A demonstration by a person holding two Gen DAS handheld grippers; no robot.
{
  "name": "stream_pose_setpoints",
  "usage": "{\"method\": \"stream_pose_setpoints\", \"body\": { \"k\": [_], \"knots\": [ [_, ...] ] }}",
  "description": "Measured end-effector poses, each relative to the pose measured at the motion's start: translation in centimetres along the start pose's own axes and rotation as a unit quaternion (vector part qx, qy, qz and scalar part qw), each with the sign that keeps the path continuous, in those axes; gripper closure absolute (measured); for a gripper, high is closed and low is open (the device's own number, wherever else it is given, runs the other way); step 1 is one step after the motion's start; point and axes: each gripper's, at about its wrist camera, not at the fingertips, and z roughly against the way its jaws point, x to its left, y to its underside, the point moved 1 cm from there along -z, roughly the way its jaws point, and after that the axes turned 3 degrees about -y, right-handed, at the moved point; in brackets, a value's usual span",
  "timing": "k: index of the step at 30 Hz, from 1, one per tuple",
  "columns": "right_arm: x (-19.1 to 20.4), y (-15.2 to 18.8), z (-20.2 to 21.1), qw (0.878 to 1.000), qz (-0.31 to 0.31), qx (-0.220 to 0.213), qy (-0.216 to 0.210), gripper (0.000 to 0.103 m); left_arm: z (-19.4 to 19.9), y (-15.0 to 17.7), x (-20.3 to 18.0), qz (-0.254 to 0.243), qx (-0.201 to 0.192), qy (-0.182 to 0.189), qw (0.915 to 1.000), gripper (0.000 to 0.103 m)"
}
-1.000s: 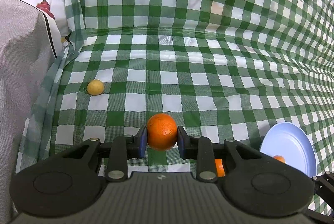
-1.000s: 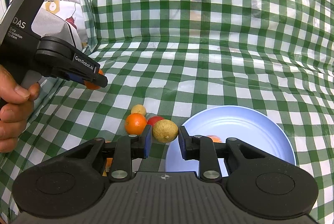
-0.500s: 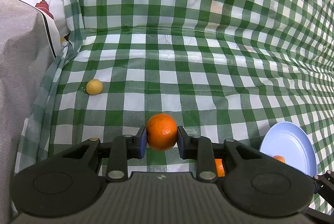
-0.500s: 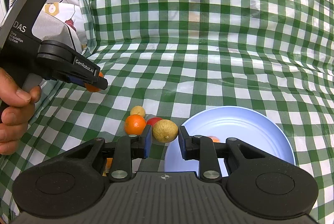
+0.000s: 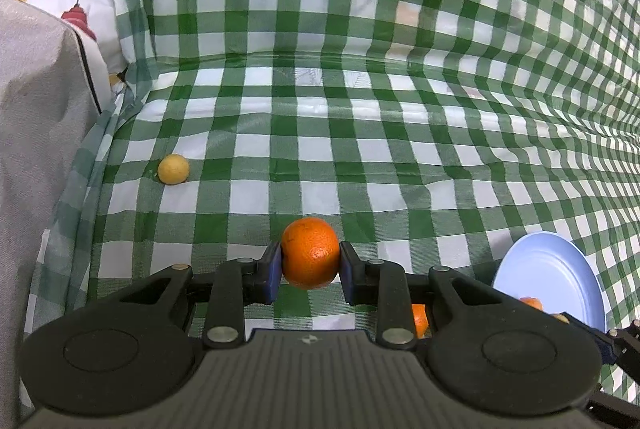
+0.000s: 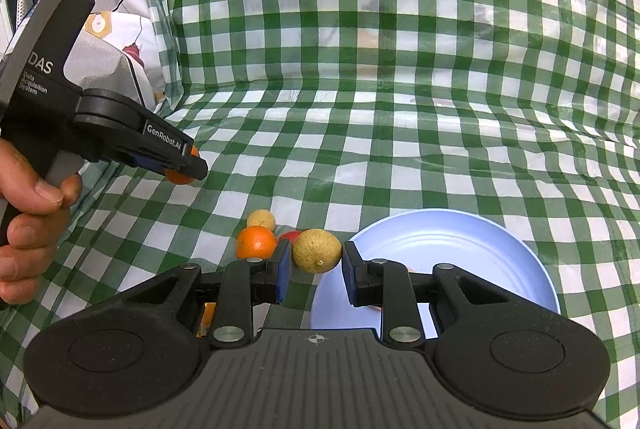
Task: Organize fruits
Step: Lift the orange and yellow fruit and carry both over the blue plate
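My left gripper (image 5: 310, 259) is shut on an orange (image 5: 310, 252) and holds it above the green checked cloth; it also shows in the right wrist view (image 6: 182, 165) at the left, raised. My right gripper (image 6: 315, 261) is shut on a yellow lemon (image 6: 317, 250) just left of the blue plate (image 6: 460, 241). On the cloth behind it lie an orange (image 6: 256, 242), a small yellow fruit (image 6: 261, 219) and a red fruit (image 6: 291, 235), mostly hidden. The plate (image 5: 548, 281) holds an orange piece (image 5: 531, 303).
A small yellow fruit (image 5: 173, 169) lies alone on the cloth at the far left. A grey covered object (image 5: 36, 157) stands along the left edge. The checked cloth rises as a backdrop (image 5: 360, 9) behind the table.
The left gripper has lifted slightly with the orange. The right gripper keeps the lemon in the same place beside the plate.
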Motion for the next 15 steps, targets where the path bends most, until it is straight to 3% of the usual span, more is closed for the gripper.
{"method": "stream_pose_setpoints", "body": {
  "k": [6, 10, 15],
  "knots": [
    [-1.3, -0.4, 1.1, 0.999, -0.011, -0.023, 0.028, 0.075, 0.8, -0.1, -1.2, -0.01, -0.019, 0.011, 0.9997, 0.07],
    [-4.0, -0.9, 2.4, 0.994, -0.05, -0.053, 0.082, 0.075, 1.7, 0.1, -2.6, -0.017, -0.033, 0.026, 0.999, 0.07],
    [-8.4, -0.9, 3.8, 0.979, -0.115, -0.069, 0.156, 0.075, 3.2, 0.9, -5.8, -0.042, -0.05, 0.069, 0.9955, 0.07]
  ]
}}
